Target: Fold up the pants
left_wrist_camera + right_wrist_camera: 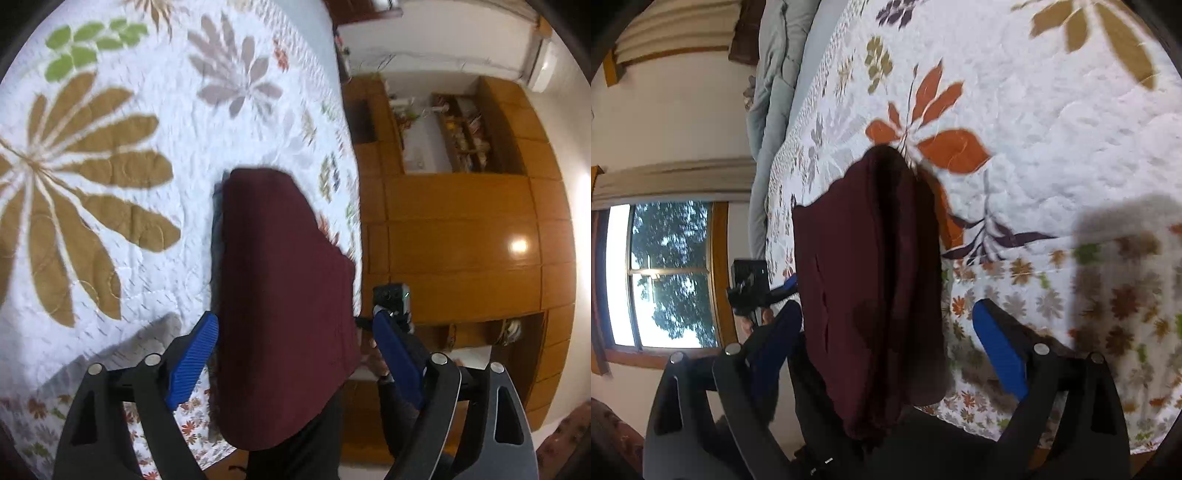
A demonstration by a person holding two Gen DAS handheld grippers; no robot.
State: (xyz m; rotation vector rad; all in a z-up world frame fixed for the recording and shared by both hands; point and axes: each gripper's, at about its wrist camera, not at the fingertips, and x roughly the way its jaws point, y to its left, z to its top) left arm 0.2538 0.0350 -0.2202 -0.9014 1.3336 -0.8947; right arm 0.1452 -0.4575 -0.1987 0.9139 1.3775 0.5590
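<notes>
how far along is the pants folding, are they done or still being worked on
Done, apparently: the maroon pants lie as a compact folded bundle on the floral quilt, at the bed's edge. In hand: nothing; the left gripper and right gripper both stand open, pads clear of the cloth. Left: perhaps straightening the end hanging over the edge; whether another fold is intended I cannot tell.

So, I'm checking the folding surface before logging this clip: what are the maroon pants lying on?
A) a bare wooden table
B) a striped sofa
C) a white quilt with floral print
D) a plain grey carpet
C: the maroon pants lie folded on a white quilt printed with large brown, green and orange leaf shapes.
</notes>
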